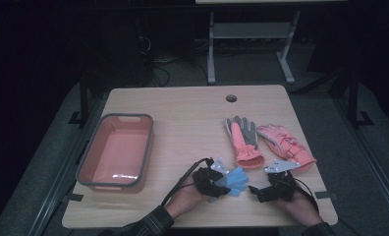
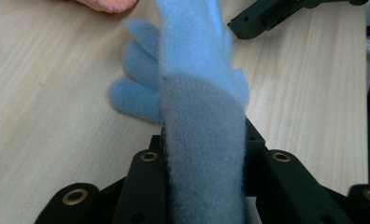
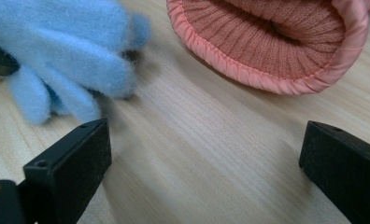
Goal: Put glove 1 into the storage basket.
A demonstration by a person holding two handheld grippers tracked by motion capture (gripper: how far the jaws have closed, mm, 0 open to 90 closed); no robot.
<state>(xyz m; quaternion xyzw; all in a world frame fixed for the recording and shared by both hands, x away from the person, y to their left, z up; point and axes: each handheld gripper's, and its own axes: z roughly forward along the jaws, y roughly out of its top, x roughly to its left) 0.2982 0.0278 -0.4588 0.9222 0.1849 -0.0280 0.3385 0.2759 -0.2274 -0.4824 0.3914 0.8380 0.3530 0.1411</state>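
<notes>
— So, from the high view, what is on the counter (image 1: 182, 123)?

— At the left side a pink tub (image 1: 116, 150) with a grey rim. At the right side two pink gloves lie flat: one with a grey palm (image 1: 242, 140), and just beside it a second pink glove (image 1: 286, 145). Near the front edge a person's hands hold the left gripper (image 1: 217, 181) and the right gripper (image 1: 254, 190). A small blue glove (image 1: 233, 181) is at the left gripper, its tips toward the right gripper.

— And in the left gripper view?

— The blue glove (image 2: 197, 116) runs up the middle, between the black fingers (image 2: 145, 186), which are clenched on its cuff end. The glove's tips rest on the wood. The other gripper (image 2: 267, 18) is at the top right, apart from the glove.

— What does the right gripper view show?

— Its two black fingers (image 3: 71, 163) are spread wide, released, with bare wood between them. The blue glove (image 3: 66, 51) is at the upper left, near the left finger; I cannot tell if it touches it. The open cuff of a pink glove (image 3: 267, 51) lies at the top.
</notes>
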